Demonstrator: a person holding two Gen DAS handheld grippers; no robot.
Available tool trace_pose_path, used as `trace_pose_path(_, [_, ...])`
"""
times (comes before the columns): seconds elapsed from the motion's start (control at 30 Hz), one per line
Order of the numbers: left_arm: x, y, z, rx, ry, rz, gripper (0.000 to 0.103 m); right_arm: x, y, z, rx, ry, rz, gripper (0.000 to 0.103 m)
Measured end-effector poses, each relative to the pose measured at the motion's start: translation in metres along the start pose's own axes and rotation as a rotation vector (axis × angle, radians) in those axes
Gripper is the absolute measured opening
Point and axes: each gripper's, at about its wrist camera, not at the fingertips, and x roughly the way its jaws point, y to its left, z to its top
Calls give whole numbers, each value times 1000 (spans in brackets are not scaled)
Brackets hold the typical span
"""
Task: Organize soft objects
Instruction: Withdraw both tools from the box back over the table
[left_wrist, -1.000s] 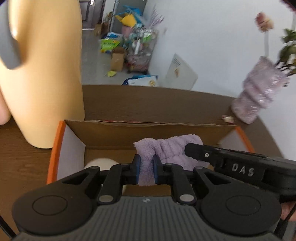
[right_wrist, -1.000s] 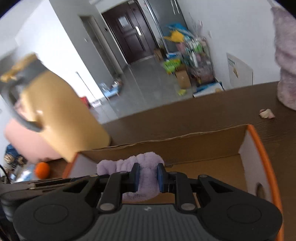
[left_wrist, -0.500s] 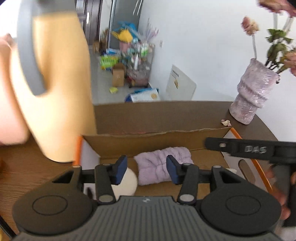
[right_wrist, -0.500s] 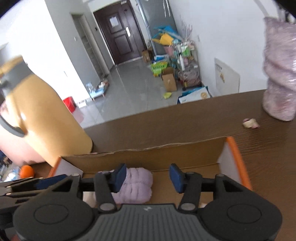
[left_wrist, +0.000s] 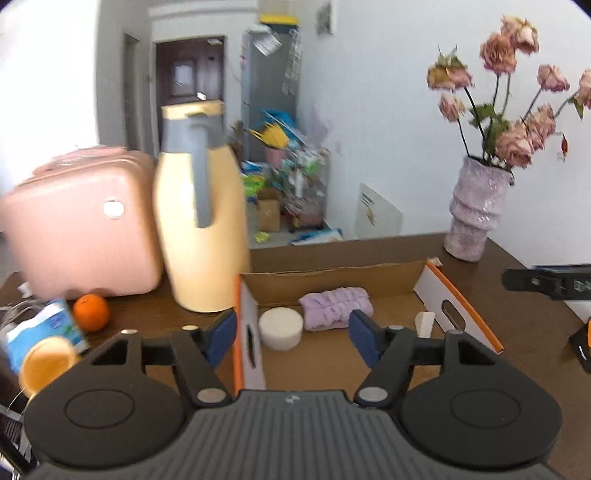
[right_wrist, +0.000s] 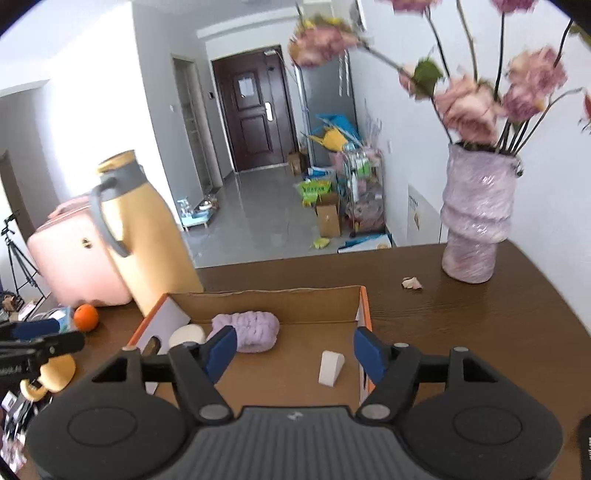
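The brown table (right_wrist: 480, 325) carries a shallow cardboard box (right_wrist: 280, 299) with orange-edged end walls, set near its far edge. A pink case (left_wrist: 81, 225) and a tall yellow jug (left_wrist: 201, 229) stand toward the far left corner, the jug just beside the box's left wall. A lilac vase (right_wrist: 476, 221) of dried flowers stands toward the far right corner, well apart from the box.

Inside the box, a folded purple towel (right_wrist: 247, 328) lies against the far wall, left of centre. A round white sponge (left_wrist: 279, 326) sits beside it at the left end. A small white wedge (right_wrist: 330, 367), probably foam, lies alone toward the right end.

Hazards:
- The jug stands close to the box's left wall; a wide sweep by the left claw could knock it over.
- The vase is top-heavy with long stems; a raised right claw could snag the flowers.
- The towel is soft; it may unfold and spread over the sponge.

Left claw (left_wrist: 291, 332): jaws opening, already wide, nothing between the pads, clear of the box contents.

Right claw (right_wrist: 291, 349): jaws opening, equally wide, empty, touching nothing.
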Motion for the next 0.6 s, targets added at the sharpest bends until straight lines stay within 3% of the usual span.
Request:
trace_pose_path(0.07, [-20, -3, -17, -14, -52, 28, 74, -23, 4, -11, -25, -33, 1, 78])
trace_pose_path(0.13, [-42, -7, -38, -21, -120, 50, 89, -48, 8, -28, -58, -90, 17, 82])
trace_pose_path(0.2, [-62, -9, -62, -39, -190, 54, 97, -71, 13, -50, -107, -155, 21, 84])
trace_pose_path(0.33, [-97, -11, -105, -64, -279, 33, 100, -106, 25, -96, -180, -258, 27, 87])
trace_pose_path(0.6, [-162, -14, -179, -72, -396, 68, 103, -160, 28, -179, -186, -394, 22, 88])
